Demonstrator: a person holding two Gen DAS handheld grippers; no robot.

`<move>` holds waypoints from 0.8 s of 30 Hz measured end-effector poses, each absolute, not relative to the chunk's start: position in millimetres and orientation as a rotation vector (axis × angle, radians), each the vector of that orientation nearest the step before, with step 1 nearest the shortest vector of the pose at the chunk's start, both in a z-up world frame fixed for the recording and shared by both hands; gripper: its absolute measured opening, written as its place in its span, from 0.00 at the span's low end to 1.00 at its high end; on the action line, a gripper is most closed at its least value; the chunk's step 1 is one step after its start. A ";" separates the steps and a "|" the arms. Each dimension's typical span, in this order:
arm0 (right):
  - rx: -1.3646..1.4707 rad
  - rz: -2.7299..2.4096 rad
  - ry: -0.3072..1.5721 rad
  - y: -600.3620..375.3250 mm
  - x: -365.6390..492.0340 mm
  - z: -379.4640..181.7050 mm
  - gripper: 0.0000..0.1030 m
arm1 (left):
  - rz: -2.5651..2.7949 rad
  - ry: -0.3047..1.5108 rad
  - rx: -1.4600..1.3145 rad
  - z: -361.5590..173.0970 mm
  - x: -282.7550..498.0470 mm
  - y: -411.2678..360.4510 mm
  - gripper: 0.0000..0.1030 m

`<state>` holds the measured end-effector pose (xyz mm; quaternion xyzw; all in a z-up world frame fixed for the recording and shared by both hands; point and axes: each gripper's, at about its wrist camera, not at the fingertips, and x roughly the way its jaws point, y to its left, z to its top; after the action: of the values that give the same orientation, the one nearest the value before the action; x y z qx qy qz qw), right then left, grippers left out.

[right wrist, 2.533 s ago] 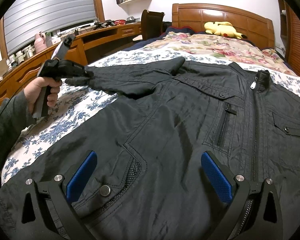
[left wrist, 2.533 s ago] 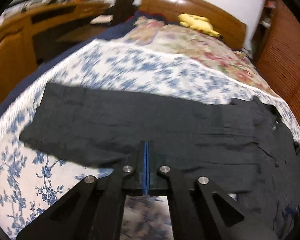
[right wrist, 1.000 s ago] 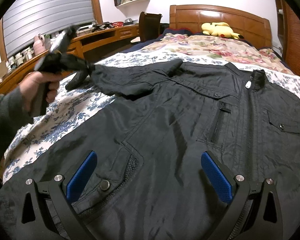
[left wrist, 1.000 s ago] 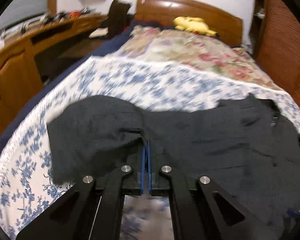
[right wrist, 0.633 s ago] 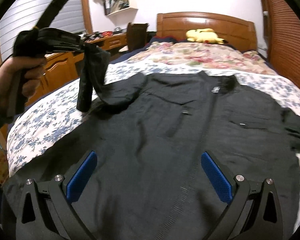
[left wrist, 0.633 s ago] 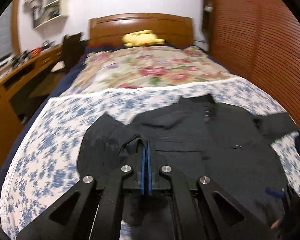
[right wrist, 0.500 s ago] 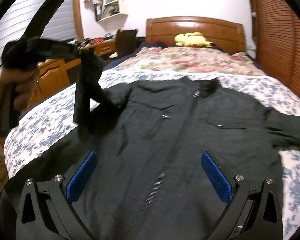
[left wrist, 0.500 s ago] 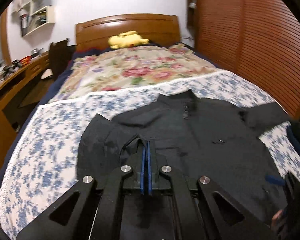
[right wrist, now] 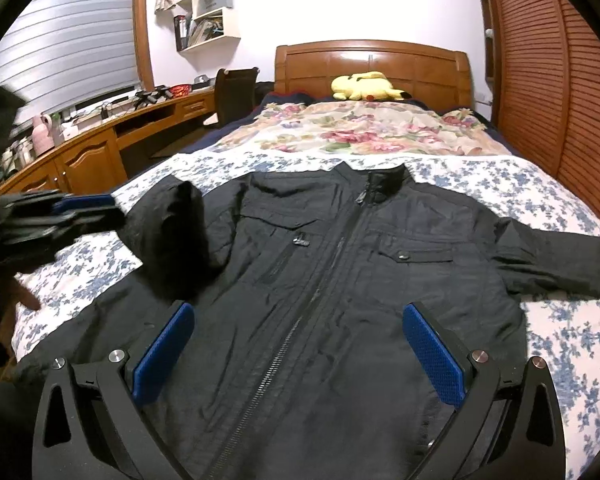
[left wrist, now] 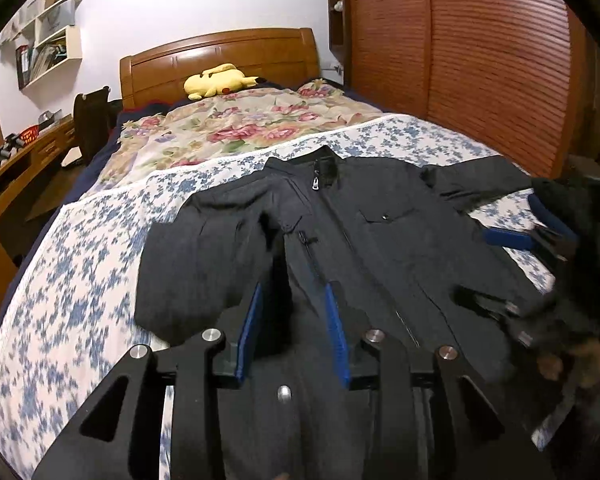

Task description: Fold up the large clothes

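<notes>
- The black jacket (right wrist: 340, 280) lies front side up on the bed (right wrist: 560, 208), on the blue-flowered sheet, with its collar toward the wooden headboard (right wrist: 372, 60) and its hem toward the cameras. I think it is spread flat like this so that the sleeves can be folded in over the body.
- The zipper (right wrist: 312, 292) is closed up to the collar, which keeps the two front halves together during folding.
- The sleeve (right wrist: 172, 236) on the window side of the zipper is already laid inward on the chest, bent at the shoulder. The other sleeve (right wrist: 560, 264), on the wardrobe side of the zipper, stretches out over the sheet, so this one seems not yet folded.
- The left tongs (left wrist: 292, 320) are above the folded sleeve, and their jaws are opening. The dark cloth shows in the gap between the blue pads, but the pads do not press it, so I judge the sleeve is let go.
- The right tongs (right wrist: 300, 356) hover above the hem, on both sides of the zipper, with jaws wide and nothing held.
- A yellow plush toy (right wrist: 364, 86) rests near the headboard, well apart from the jacket.
- I can read no brand, label or writing; the zipper pull and the pocket snaps are too small.
</notes>
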<state>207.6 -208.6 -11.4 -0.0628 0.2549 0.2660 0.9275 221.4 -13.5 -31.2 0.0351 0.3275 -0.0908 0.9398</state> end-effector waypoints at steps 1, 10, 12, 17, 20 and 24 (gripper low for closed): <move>-0.131 0.549 0.527 -202.9 207.3 -13.6 1.00 | -0.183 0.662 0.067 -32.5 215.2 -10.6 0.32; -0.153 0.627 0.516 -167.9 202.4 -17.8 1.00 | -0.112 0.614 -0.020 -43.8 172.8 41.5 0.45; -0.159 0.634 0.514 -160.1 203.4 -18.2 1.00 | -0.096 0.603 -0.028 -43.6 166.3 52.1 0.46; -0.180 0.687 0.514 -141.9 205.8 -21.1 1.00 | -0.045 0.568 -0.030 -41.7 150.9 77.3 0.47; -0.187 0.716 0.535 -128.6 222.8 -25.4 0.98 | -0.029 0.562 -0.048 -42.6 145.9 90.0 0.47; -0.204 0.733 0.597 -105.8 250.4 -32.0 0.93 | -0.007 0.548 -0.064 -43.0 141.9 103.3 0.50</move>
<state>250.4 -105.8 -32.0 -0.0980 0.2871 0.3522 0.8854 141.9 103.3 -43.0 -0.0314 0.2707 -0.0035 0.9622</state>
